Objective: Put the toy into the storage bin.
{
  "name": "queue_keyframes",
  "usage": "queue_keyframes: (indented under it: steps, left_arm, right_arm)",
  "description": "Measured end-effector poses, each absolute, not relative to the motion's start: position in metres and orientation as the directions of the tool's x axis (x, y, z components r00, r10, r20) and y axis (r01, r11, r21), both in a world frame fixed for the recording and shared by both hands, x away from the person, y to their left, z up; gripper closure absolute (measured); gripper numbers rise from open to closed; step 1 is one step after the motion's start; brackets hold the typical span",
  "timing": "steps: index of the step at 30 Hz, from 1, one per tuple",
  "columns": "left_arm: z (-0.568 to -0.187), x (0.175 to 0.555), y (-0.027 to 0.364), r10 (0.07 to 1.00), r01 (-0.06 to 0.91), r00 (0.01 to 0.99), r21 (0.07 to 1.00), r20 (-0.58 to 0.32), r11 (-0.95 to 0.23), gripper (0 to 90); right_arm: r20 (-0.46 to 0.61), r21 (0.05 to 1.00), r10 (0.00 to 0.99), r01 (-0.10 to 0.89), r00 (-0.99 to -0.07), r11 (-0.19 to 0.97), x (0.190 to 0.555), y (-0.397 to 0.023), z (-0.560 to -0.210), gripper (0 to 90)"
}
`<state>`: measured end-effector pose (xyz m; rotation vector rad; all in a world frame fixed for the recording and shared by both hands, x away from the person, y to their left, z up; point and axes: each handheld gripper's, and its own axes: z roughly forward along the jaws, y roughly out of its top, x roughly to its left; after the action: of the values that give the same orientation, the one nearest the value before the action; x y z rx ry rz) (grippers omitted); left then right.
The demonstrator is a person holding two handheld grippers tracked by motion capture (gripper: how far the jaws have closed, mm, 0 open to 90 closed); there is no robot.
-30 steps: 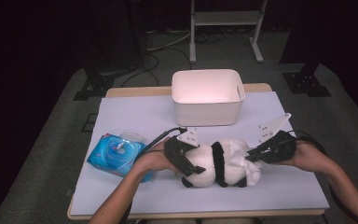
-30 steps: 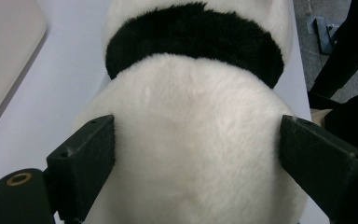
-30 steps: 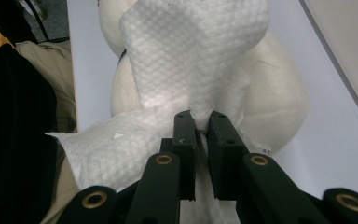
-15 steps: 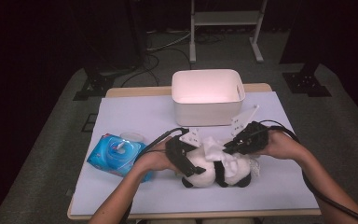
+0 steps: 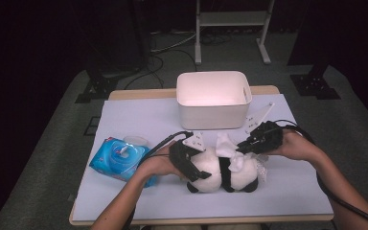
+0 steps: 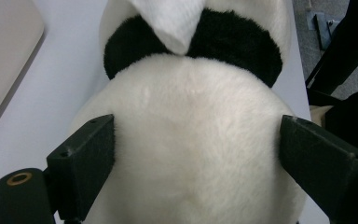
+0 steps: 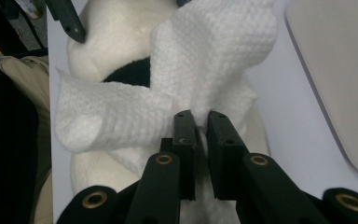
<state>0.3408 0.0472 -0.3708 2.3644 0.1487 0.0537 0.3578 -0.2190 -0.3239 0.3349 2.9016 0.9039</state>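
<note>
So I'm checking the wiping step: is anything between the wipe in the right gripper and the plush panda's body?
Nothing visible is. The right gripper is shut on the white wipe, which lies directly against the plush panda. The left gripper clamps the panda's white end, clear of the wipe.

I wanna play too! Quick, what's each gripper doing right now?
Left gripper: closed wide around the toy panda, holding its white head.
Right gripper: shut on a white wipe, over the panda.
</note>
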Motion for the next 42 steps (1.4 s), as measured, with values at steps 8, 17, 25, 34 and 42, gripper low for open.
queue_keyframes:
  steps: [8,17,25,34,42]
  left_arm:
    - [-0.372,0.339,0.049,0.124,0.092,0.992,0.709,-0.007,-0.7,12.3]
    - [-0.372,0.339,0.049,0.122,0.093,0.992,0.703,-0.009,-0.705,12.2]
    - [-0.372,0.339,0.047,0.117,0.085,0.993,0.699,-0.002,-0.71,12.3]
    - [-0.372,0.338,0.046,0.112,0.075,0.994,0.695,0.008,-0.715,12.7]
    - [-0.372,0.337,0.047,0.111,0.076,0.994,0.696,0.006,-0.714,12.6]
  right_arm:
    - [0.014,0.595,0.283,0.235,-0.959,0.768,0.351,-0.247,-0.328,81.4]
    - [0.027,0.6,0.307,0.261,-0.951,0.756,0.335,-0.271,-0.341,81.4]
    - [0.027,0.607,0.309,0.261,-0.951,0.751,0.333,-0.277,-0.342,81.4]
    - [0.007,0.598,0.276,0.225,-0.961,0.769,0.355,-0.244,-0.326,81.4]
    - [0.0,0.585,0.232,0.188,-0.973,0.789,0.365,-0.212,-0.324,81.4]
